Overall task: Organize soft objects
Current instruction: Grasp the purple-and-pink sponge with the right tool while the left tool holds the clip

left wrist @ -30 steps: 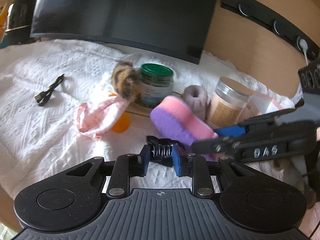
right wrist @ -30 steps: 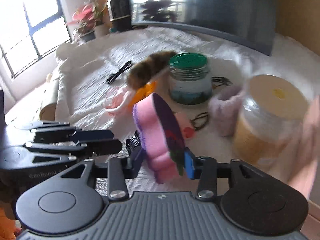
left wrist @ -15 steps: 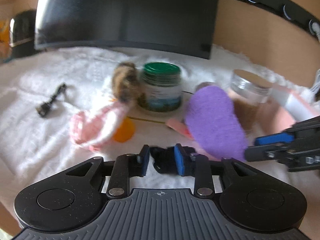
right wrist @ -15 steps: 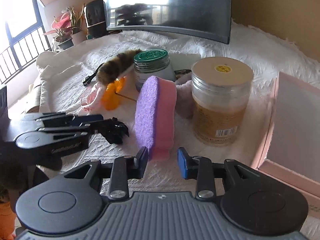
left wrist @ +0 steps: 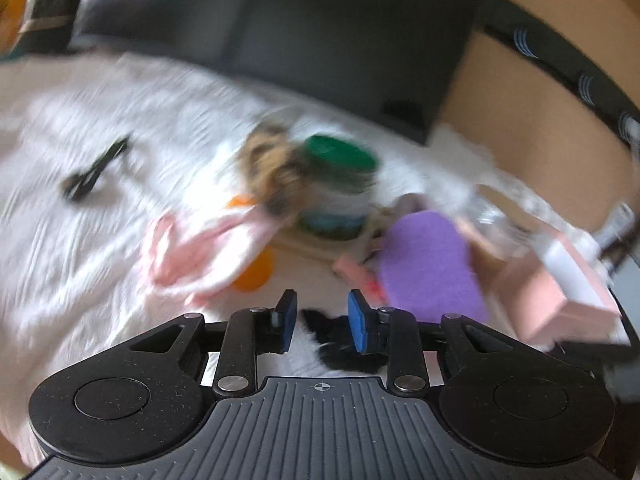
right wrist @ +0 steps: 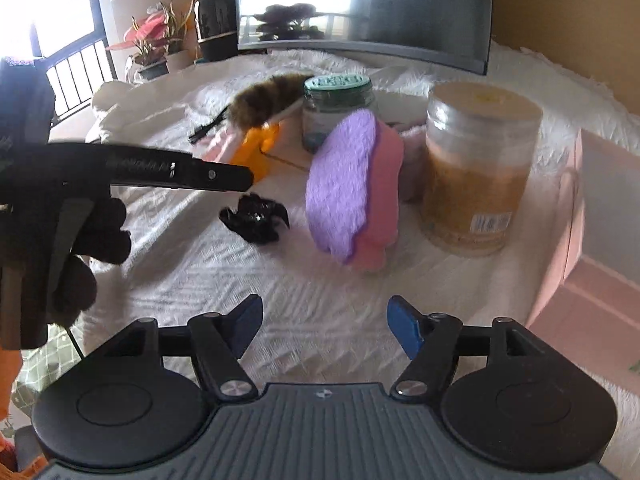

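Nearest the right wrist camera, the right gripper [right wrist: 323,330] stands with its jaws wide apart and empty; half a second ago the purple-and-pink sponge [right wrist: 354,188] sat between them, so it has been let go and now leans tilted on the white cloth [right wrist: 320,292], just in front of the tan-lidded jar [right wrist: 478,168]. That placement looks finished. To its left lies the black hair claw clip [right wrist: 256,218], loose on the cloth under the left gripper [left wrist: 322,322], whose jaws have also parted from it; a second ago they pinched it. In the left view, heavily blurred by motion, the clip shows as a dark patch between and below the open fingers.

Farther back: one pink-and-white fabric piece [left wrist: 200,256], one orange object [right wrist: 256,146] partly under it, one brown furry scrunchie [right wrist: 266,100], one green-lidded jar [right wrist: 338,110], one pale fuzzy item, mostly hidden behind the sponge, one black cable [left wrist: 94,170]. At right, one pink box [right wrist: 600,216]. Behind all, one dark monitor [right wrist: 400,4].

So two jars, two grippers, both free for the next soft item, likely the clip or scrunchie.
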The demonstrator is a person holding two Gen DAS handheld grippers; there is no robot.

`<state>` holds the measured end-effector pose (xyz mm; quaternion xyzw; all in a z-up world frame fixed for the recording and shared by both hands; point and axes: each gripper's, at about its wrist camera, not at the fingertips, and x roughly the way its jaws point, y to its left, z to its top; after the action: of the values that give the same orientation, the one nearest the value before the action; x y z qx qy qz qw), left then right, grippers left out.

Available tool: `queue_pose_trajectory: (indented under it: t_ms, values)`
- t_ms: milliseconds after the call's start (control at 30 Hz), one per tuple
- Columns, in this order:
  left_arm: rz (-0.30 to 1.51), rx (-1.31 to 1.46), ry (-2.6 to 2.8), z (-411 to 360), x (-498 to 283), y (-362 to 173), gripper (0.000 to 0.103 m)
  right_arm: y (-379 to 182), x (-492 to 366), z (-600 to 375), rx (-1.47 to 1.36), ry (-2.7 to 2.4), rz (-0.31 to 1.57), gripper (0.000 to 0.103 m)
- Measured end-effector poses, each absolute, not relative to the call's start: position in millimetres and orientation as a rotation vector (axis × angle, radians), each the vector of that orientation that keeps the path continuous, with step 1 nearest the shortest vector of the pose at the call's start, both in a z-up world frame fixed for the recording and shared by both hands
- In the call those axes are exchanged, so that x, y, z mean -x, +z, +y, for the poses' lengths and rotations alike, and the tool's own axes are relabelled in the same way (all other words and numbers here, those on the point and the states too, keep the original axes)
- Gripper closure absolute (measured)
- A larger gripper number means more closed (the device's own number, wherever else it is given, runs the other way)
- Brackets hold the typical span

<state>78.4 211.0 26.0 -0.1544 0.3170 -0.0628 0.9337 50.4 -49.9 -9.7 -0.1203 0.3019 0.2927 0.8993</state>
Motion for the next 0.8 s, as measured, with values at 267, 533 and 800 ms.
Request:
queue_pose_trajectory:
  t_ms: [267, 533, 800]
  values:
    - [0.718, 0.210, -0.406, 196.1, -45.6, 19.9, 0.072, -13.2, -51.0, -55.5, 0.237, 0.601, 0.594, 0.027]
    - [0.588, -0.124, -0.307, 157.3, -40.7, 35.7, 0.071, -16.8, -45.5, -52.9, 0.269, 0.602, 0.583, 0.020]
    - [0.616, -0.213, -0.173, 140.8, -74.0, 23.6, 0.062, -17.9, -44.3, -53.2, 0.271, 0.604, 0.580, 0.018]
